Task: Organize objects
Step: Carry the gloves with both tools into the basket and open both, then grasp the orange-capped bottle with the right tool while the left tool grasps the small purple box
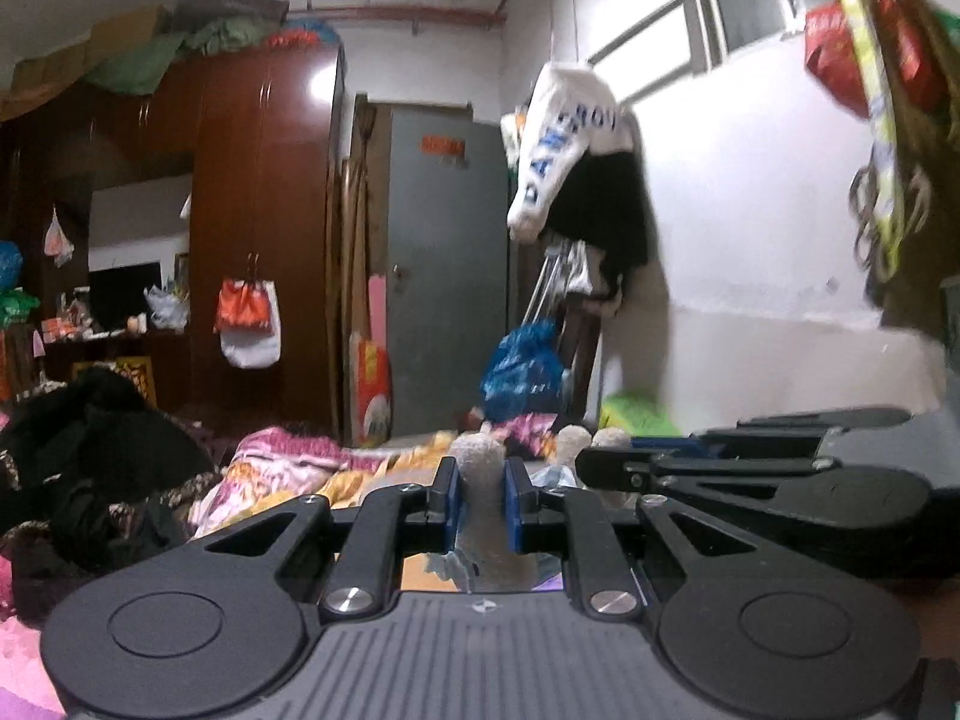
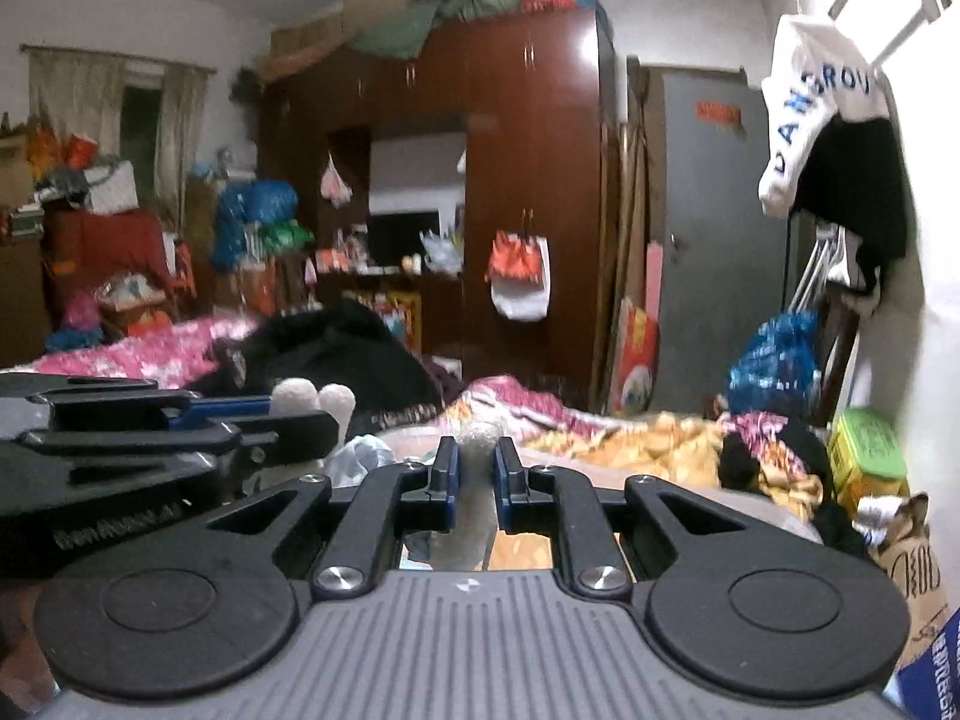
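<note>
My left gripper (image 1: 482, 501) is shut on a fuzzy beige limb of a plush toy (image 1: 480, 468), which stands up between the blue pads. My right gripper (image 2: 477, 483) is shut on another pale fuzzy limb of the plush toy (image 2: 478, 441). The two grippers are side by side: the right one shows in the left wrist view (image 1: 750, 474), and the left one shows in the right wrist view (image 2: 150, 438). Two more rounded plush parts (image 2: 312, 399) stick up beyond the left gripper. The toy's body is hidden below.
A bed with pink and yellow floral bedding (image 2: 630, 444) lies below and ahead, with a black clothes pile (image 2: 336, 354) on it. A dark red wardrobe (image 2: 528, 192), a grey door (image 2: 714, 240), hanging clothes (image 2: 828, 138) and a blue bag (image 2: 774, 360) stand behind.
</note>
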### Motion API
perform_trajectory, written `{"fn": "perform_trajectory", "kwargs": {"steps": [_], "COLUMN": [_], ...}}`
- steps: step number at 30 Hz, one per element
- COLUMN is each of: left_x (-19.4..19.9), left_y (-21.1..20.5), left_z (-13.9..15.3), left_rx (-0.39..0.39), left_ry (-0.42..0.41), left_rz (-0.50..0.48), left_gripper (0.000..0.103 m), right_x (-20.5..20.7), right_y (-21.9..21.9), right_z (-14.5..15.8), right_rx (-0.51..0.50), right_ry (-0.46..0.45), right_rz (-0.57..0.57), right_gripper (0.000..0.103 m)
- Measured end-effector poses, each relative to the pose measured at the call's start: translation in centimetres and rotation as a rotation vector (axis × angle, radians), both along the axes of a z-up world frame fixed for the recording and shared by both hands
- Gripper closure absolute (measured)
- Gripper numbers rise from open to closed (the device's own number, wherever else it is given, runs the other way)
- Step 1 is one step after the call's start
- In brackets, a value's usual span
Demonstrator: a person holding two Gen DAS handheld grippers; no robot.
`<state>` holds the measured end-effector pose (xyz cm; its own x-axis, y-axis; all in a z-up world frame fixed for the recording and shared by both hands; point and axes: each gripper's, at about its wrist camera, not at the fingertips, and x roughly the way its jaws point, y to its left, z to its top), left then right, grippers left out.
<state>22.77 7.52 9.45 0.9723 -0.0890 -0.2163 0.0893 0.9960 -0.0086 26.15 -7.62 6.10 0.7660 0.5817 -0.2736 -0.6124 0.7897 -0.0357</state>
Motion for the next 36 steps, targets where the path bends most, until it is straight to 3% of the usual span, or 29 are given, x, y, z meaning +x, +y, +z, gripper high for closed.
{"fn": "perform_trajectory", "kwargs": {"steps": [4,5,6,7,9,11,14,18,20,24,33,36], "left_x": [0.4,0.1,-0.2,-0.4,-1.5,-3.1,-5.4,-8.3,-8.5,-9.8,-8.2,-7.3], "left_y": [0.7,0.8,0.9,0.8,1.4,1.9,1.8,2.1,2.0,1.8,1.5,1.4], "left_z": [-1.3,-1.5,-1.4,-1.2,-0.5,0.0,-0.1,-2.4,-3.7,-6.3,-8.2,-8.6], "left_rx": [-0.014,-0.018,-0.006,0.002,-0.022,-0.026,0.024,0.028,0.057,0.086,0.054,0.040], "left_ry": [0.011,-0.006,-0.026,-0.036,-0.079,-0.118,-0.093,-0.004,0.046,0.062,0.130,0.145], "left_rz": [0.018,0.042,0.072,0.089,0.129,0.126,0.131,0.061,0.011,-0.007,-0.006,0.000], "left_gripper": [0.082,0.080,0.064,0.055,0.021,0.018,0.017,0.014,0.014,0.014,0.014,0.014], "right_x": [0.1,0.2,0.0,-0.4,-0.7,-1.1,-3.2,-6.1,-6.8,-6.3,-5.7,-6.3], "right_y": [0.0,0.0,-0.2,-0.6,-1.5,-3.2,-6.8,-12.7,-15.5,-18.5,-16.9,-16.4], "right_z": [-0.7,-0.5,-0.4,-0.2,0.6,1.3,1.2,-0.5,-1.7,-4.1,-5.6,-6.0], "right_rx": [-0.017,-0.011,-0.001,0.005,0.021,0.043,0.067,0.139,0.194,0.281,0.218,0.180], "right_ry": [0.029,0.033,0.033,0.033,0.020,0.016,-0.002,0.006,0.046,0.185,0.205,0.189], "right_rz": [0.002,0.003,-0.002,-0.008,-0.041,-0.025,-0.015,-0.037,-0.043,-0.063,-0.046,-0.046], "right_gripper": [0.087,0.075,0.050,0.044,0.017,0.002,0.000,0.000,0.000,0.000,0.001,0.007]}}
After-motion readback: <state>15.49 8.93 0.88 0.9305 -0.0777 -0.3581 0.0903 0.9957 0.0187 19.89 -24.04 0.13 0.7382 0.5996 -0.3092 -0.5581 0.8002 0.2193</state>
